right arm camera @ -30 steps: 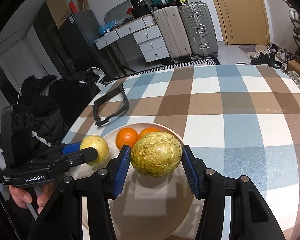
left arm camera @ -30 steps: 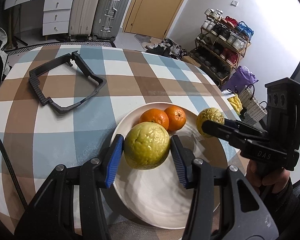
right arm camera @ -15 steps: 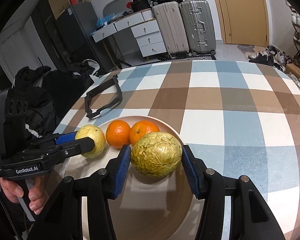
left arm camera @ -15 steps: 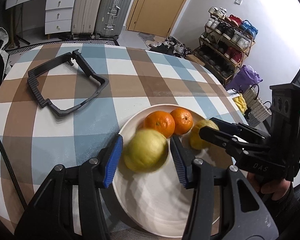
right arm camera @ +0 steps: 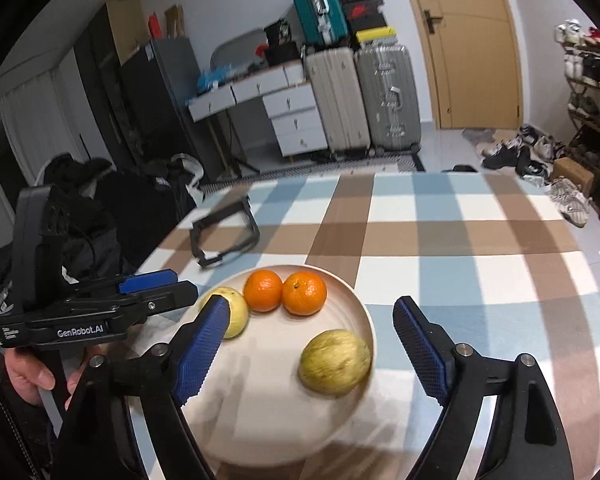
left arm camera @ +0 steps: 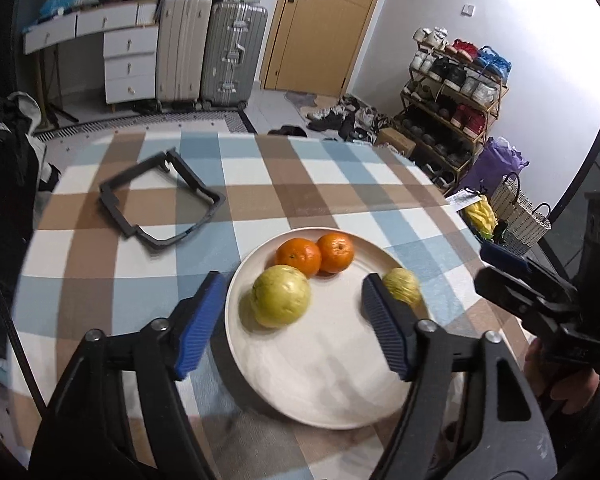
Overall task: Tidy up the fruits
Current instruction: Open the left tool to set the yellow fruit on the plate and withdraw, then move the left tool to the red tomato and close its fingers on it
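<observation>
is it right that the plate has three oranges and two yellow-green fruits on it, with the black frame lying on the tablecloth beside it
Not quite: the plate holds two oranges, not three. The right wrist view shows one orange and a second orange side by side. The rest stands: two yellow-green fruits, one near the right rim and one by the oranges, and the black frame lies on the tablecloth beside the plate.

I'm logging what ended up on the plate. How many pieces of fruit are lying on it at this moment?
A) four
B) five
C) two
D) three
A: the plate holds two oranges, a smooth yellow-green fruit and a wrinkled yellow fruit, all resting on it, none between claw pads.
</observation>
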